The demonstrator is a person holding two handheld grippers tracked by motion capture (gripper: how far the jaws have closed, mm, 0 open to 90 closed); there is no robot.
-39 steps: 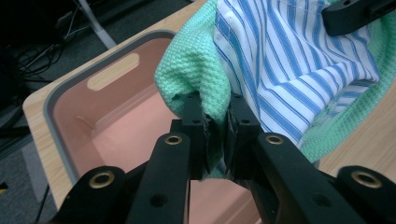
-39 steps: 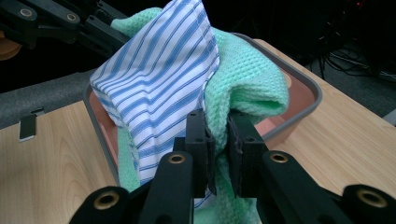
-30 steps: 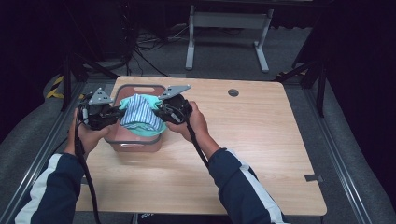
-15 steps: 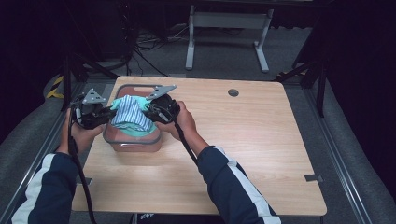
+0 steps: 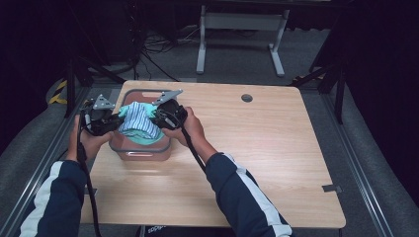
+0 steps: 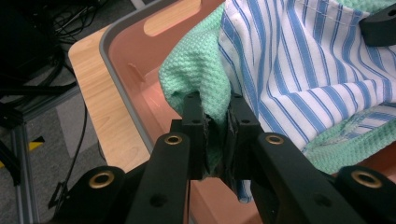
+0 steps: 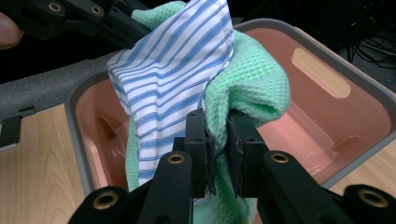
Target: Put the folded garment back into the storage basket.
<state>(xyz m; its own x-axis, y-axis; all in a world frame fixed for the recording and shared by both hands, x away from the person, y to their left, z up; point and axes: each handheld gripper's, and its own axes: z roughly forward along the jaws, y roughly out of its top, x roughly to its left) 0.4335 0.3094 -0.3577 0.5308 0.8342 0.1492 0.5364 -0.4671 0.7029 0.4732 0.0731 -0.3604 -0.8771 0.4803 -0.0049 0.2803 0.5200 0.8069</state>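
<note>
1. We see a folded bundle of two cloths, a blue-and-white striped cloth [image 5: 137, 120] lying against a green waffle cloth [image 5: 148, 138], hanging over the open pink bin [image 5: 141, 153] at the left part of the table [image 5: 257, 163].
2. In the high view the bundle is at about 12 o'clock from the front wall of the bin, and its lower part is inside the bin's opening; we cannot tell if it touches the bottom.
3. The left gripper [image 5: 117, 123] is at 9 o'clock of the bundle. In the left gripper view its jaws are closed on a fold of the green waffle cloth [image 6: 196, 70], with the striped cloth [image 6: 303, 70] just beside, at 2 o'clock from the jaws.
4. The right gripper [image 5: 157, 117] is at 3 o'clock of the bundle. In the right gripper view its jaws pinch the green waffle cloth [image 7: 252, 88] too, and the striped cloth [image 7: 173, 79] hangs at 11 o'clock from them.
5. Both cloths are stretched a little between the two grippers, so the bundle is held from both sides.
6. The bin has a grey rim [image 7: 327, 51] and a slot handle in its wall; inside we see bare pink floor [image 7: 303, 140].
7. A person's left hand [image 5: 86, 143] and right hand [image 5: 190, 128] carry the grippers; the sleeves are dark with a white stripe.
8. At 2 o'clock from the bin, well apart, we see a round grey cable hole [image 5: 246, 98] in the table.
</note>
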